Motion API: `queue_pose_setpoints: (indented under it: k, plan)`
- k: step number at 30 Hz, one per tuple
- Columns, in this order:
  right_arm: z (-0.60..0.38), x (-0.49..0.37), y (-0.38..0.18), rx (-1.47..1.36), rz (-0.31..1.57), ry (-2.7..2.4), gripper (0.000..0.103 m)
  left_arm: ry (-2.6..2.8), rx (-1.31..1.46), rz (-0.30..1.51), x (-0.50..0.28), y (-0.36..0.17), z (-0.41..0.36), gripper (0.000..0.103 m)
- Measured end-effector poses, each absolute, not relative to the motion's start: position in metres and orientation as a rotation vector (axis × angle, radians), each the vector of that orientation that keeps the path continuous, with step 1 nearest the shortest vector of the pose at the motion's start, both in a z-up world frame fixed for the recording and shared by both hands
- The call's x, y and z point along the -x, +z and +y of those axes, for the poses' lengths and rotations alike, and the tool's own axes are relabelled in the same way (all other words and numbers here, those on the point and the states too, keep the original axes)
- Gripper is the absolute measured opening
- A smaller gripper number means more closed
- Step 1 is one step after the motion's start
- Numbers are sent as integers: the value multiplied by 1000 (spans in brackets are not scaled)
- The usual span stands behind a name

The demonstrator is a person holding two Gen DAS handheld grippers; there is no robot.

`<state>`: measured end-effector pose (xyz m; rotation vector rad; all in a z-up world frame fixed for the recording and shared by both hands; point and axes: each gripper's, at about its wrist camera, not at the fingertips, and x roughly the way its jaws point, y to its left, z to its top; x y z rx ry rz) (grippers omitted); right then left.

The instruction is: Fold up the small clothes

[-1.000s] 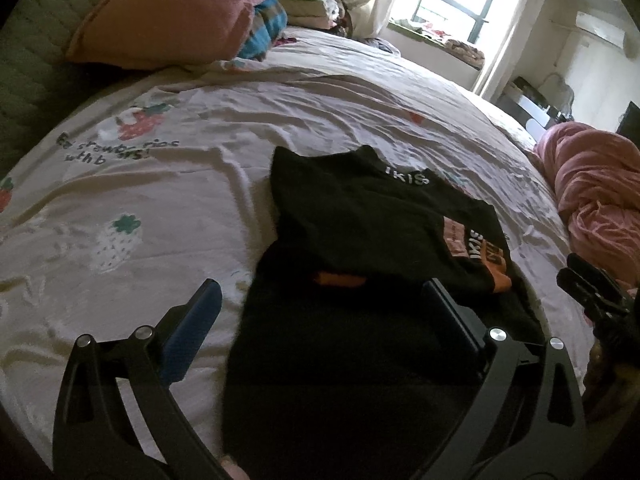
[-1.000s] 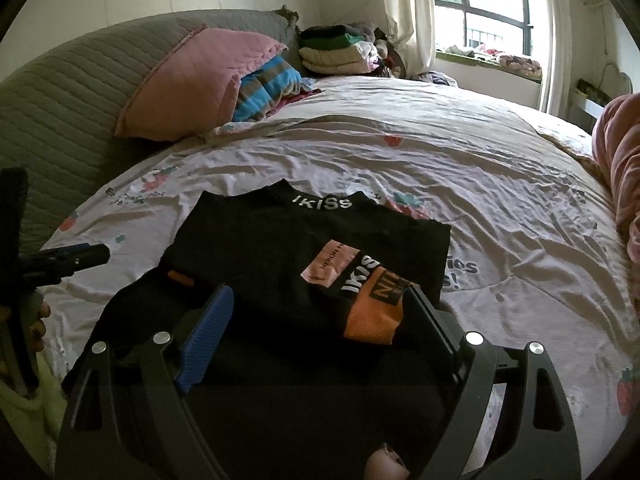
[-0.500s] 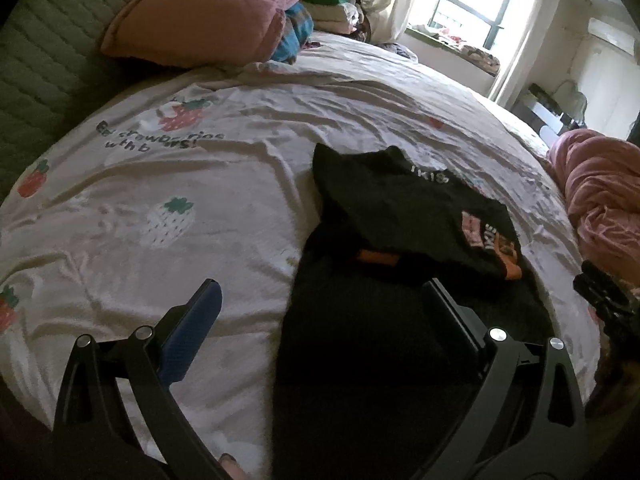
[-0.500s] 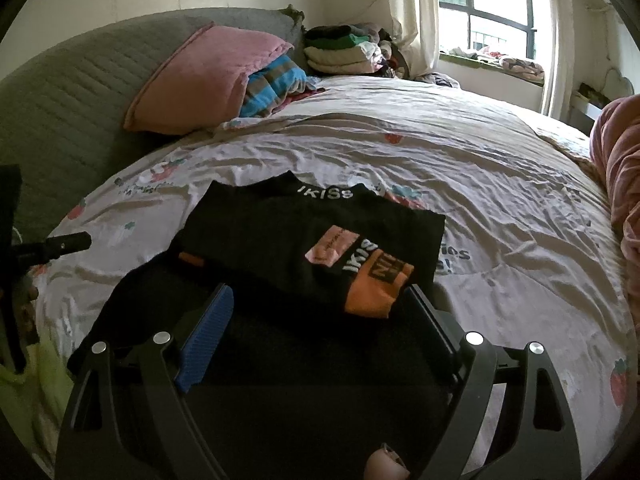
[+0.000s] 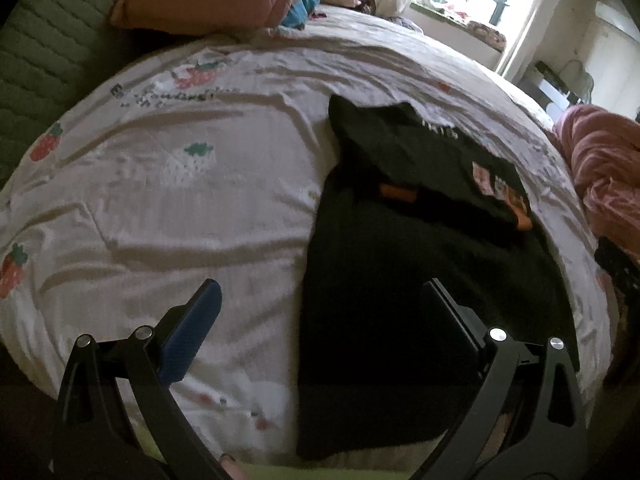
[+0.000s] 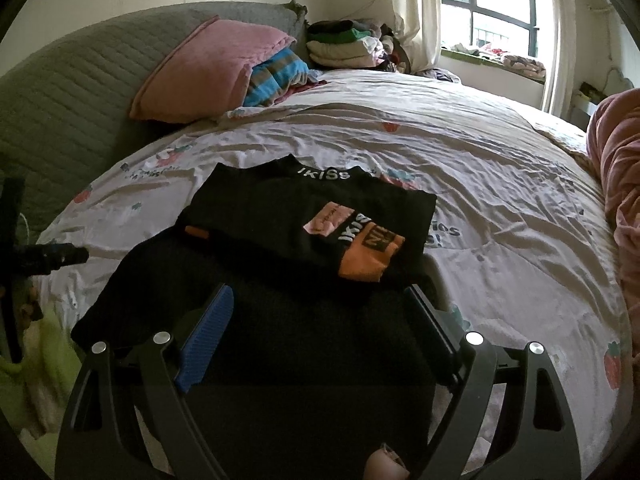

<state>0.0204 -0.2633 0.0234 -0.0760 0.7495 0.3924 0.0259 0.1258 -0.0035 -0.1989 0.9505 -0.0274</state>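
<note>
- Both grippers hang over the near edge of the bed [image 6: 500, 168], angled down at the clothes.
- Left gripper [image 5: 320, 292]: jaws spread wide, nothing between them. Its blue finger sits over bare sheet, its black finger over the dark cloth.
- Right gripper [image 6: 320, 296]: jaws wide apart too, empty, poised above the black garment without touching it as far as the view shows.
- The black garment [image 6: 280, 320] lies spread flat at the near edge of the bed, its hem reaching the mattress edge.
- On top of its far part rests a folded black top [image 6: 304, 208] with white lettering at the neck and an orange and pink patch facing the right side.
- A small orange tab [image 5: 396, 193] peeks out at the left edge of the folded top.
- The strawberry-print sheet [image 5: 180, 208] is wrinkled and bare to the left of the clothes.
- At the head of the bed, a pink pillow [image 6: 208, 72] leans on the green quilted headboard [image 6: 60, 92], a striped blue cloth tucked behind it.
- A stack of folded clothes [image 6: 344, 48] sits in the far corner by the window.
- A pink blanket [image 6: 620, 184] is bunched along the right edge.
- The left-wrist view is blurred, so fine detail there is uncertain.
</note>
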Motion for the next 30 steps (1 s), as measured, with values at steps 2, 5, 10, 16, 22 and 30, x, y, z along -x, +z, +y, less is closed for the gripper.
queue_pose_setpoints:
  k: [2, 5, 10, 16, 22, 30]
  plan:
    - [-265, -18, 22, 78, 752, 393, 85, -24, 190, 969, -21, -9, 124, 93]
    - [-268, -13, 21, 84, 757, 393, 85, -30, 197, 995, -13, -17, 124, 93]
    - [-276, -4, 13, 92, 784, 384, 85, -37, 188, 1029, -1, -28, 122, 93]
    - [-285, 6, 0, 95, 828, 372, 85, -66, 198, 1074, 9, -41, 118, 72]
    - [-299, 16, -15, 105, 881, 355, 85, -73, 237, 1127, 18, -56, 122, 48]
    - [-314, 27, -30, 104, 938, 351, 85, -87, 231, 1148, 25, -59, 117, 38]
